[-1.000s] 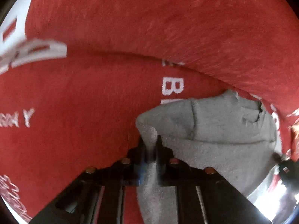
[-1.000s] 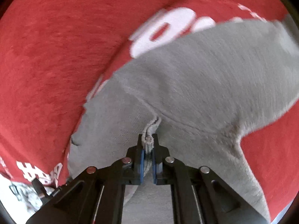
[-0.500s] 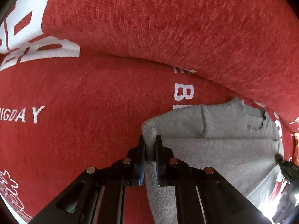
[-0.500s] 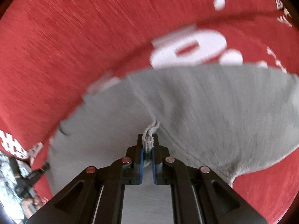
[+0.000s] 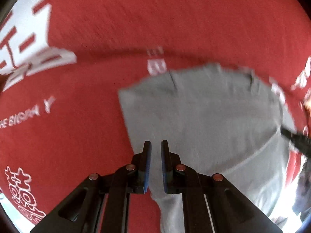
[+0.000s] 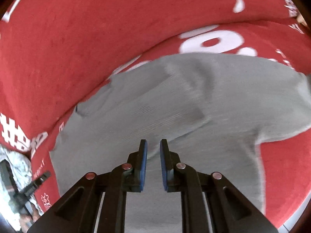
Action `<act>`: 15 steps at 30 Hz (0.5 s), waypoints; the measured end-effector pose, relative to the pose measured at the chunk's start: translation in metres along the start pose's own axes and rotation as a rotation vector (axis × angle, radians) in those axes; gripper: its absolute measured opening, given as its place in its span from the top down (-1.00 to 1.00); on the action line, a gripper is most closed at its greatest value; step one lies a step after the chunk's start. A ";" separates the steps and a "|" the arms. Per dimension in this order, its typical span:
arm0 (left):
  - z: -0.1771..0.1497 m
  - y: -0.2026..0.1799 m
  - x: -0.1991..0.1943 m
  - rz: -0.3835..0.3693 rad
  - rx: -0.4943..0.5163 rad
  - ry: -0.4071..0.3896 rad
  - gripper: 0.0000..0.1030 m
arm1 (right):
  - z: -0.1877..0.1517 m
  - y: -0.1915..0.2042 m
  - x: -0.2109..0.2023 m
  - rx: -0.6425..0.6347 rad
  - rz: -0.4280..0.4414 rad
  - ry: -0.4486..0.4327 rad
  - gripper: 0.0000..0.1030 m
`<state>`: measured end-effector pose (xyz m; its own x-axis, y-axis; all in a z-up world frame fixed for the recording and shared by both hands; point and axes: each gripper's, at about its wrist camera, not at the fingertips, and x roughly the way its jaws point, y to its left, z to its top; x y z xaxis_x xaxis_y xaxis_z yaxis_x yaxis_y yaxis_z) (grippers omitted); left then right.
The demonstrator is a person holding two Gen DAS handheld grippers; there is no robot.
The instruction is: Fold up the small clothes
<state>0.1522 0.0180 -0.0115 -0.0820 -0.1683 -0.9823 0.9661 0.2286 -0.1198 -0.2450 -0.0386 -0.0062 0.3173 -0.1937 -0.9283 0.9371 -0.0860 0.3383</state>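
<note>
With jaws parted and nothing between the blue pads, left gripper (image 5: 156, 147) hovering over near-left edge of grey garment (image 5: 204, 120). Same on right wrist view: right gripper (image 6: 153, 146) spread apart, narrow gap, holding nothing, poised above grey garment (image 6: 184, 106), cloth visible through gap. Contact with fabric not clear on either side.

Grey garment lying spread on red blanket (image 5: 77, 126), mostly flat. Left wrist view: straight left edge, squared far-left corner, short dark crease near far edge, pale seam line curving across near-right part. Narrow grey strip running down toward camera, right of left gripper's base. Right wrist view: soft diagonal ridge and shadowed fold across garment's middle, small dark mark at its far-left corner, a point of cloth sticking out right with pale hem running down from it.

Red blanket (image 6: 68, 38) all around garment, white print on it: big block characters far left of garment, small lettering reading roughly "THE BIG DAY" left of garment, white ornamental character near-left in left wrist view; large white rounded shapes just beyond garment's far edge in right wrist view. Blanket rising in a fold beyond garment.

Black tip of other gripper (image 5: 295, 139) at garment's right edge, blurred. Dark gear (image 6: 29, 186) left of garment, too blurred to identify.
</note>
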 end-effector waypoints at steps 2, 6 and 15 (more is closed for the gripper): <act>-0.014 -0.007 0.016 0.032 0.025 0.039 0.78 | -0.002 0.003 0.013 0.004 -0.006 0.026 0.71; -0.026 -0.004 0.015 0.057 0.076 -0.002 0.78 | -0.007 -0.006 0.019 0.026 -0.033 0.039 0.71; -0.031 -0.004 -0.008 0.085 0.084 0.051 0.78 | -0.041 -0.041 -0.024 0.159 -0.024 0.088 0.41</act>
<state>0.1415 0.0479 -0.0078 -0.0095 -0.1023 -0.9947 0.9870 0.1586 -0.0257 -0.2850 0.0095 -0.0046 0.3131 -0.1038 -0.9440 0.9121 -0.2442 0.3294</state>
